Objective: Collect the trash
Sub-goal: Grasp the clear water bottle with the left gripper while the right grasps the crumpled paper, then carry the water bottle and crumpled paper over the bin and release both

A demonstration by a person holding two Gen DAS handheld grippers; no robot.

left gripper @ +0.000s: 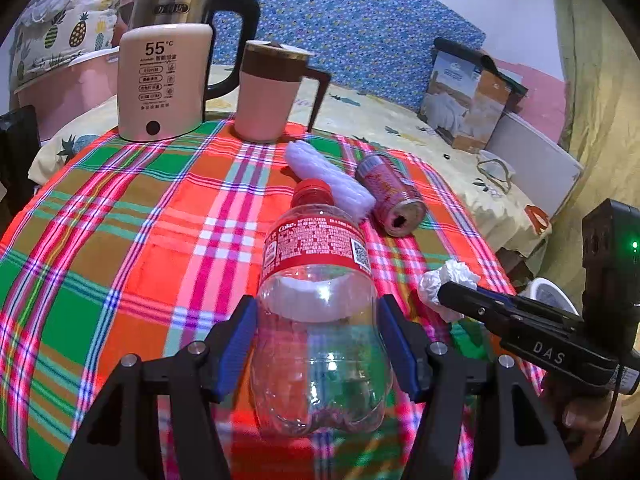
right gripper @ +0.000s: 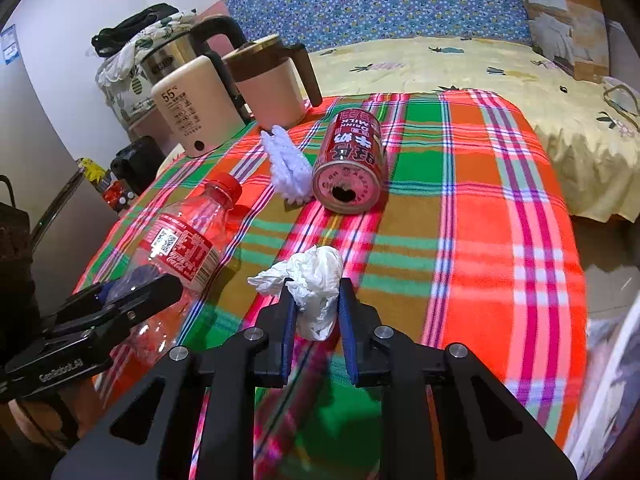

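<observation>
An empty clear Coke bottle (left gripper: 320, 320) with a red cap lies on the plaid tablecloth (left gripper: 120, 240). My left gripper (left gripper: 318, 320) is shut on its lower body. It also shows in the right wrist view (right gripper: 176, 248). My right gripper (right gripper: 316, 304) is shut on a crumpled white tissue (right gripper: 312, 280), which also shows in the left wrist view (left gripper: 444, 280). A red milk can (right gripper: 348, 164) lies on its side further back, with a white fluffy piece (right gripper: 286, 168) beside it.
A cream kettle (left gripper: 164, 80), a steel kettle (left gripper: 192, 4) and a pink lidded mug (left gripper: 268, 92) stand at the table's far edge. A bed with a yellow pineapple sheet (right gripper: 480, 68) lies beyond. A white bin rim (left gripper: 552, 292) shows right of the table.
</observation>
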